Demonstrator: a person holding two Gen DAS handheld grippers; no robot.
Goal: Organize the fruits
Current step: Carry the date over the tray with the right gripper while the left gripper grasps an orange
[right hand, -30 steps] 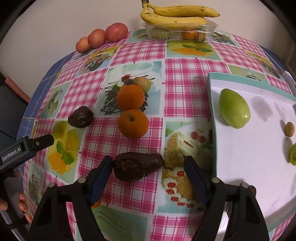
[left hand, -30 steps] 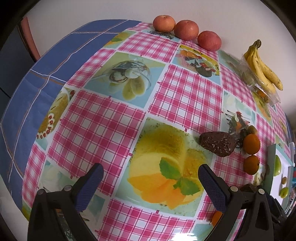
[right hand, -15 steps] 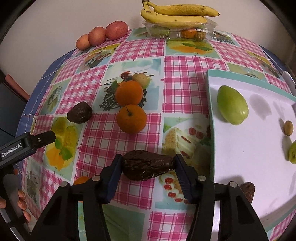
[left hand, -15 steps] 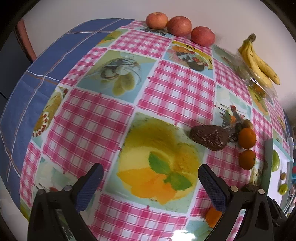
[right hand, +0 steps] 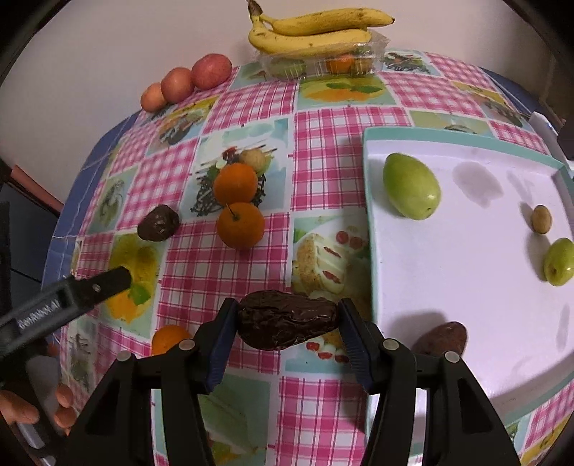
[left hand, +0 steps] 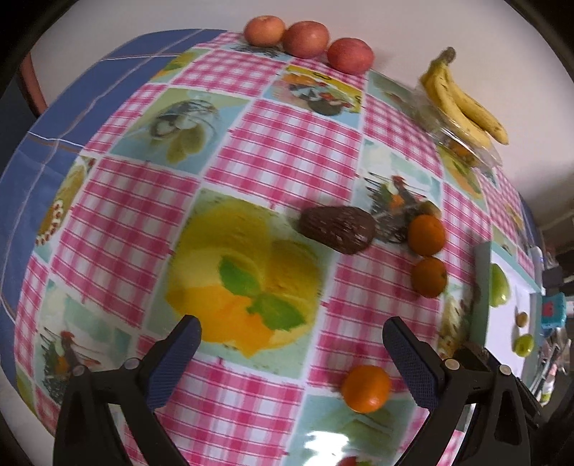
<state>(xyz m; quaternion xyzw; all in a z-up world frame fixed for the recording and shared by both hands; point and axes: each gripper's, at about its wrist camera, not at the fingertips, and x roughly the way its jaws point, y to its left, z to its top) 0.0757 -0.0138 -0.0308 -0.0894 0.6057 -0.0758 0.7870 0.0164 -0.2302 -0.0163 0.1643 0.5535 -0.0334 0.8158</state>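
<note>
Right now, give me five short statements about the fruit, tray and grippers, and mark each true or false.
1. The right gripper is clamped on a dark brown avocado. True.
2. The left gripper holds an orange. False: it is open and holds nothing.
3. The bananas lie on a clear plastic box. True.
4. The white tray holds only oranges. False: green fruit lies there, such as the large green fruit.
5. Three apples sit by the wall. True.
</note>
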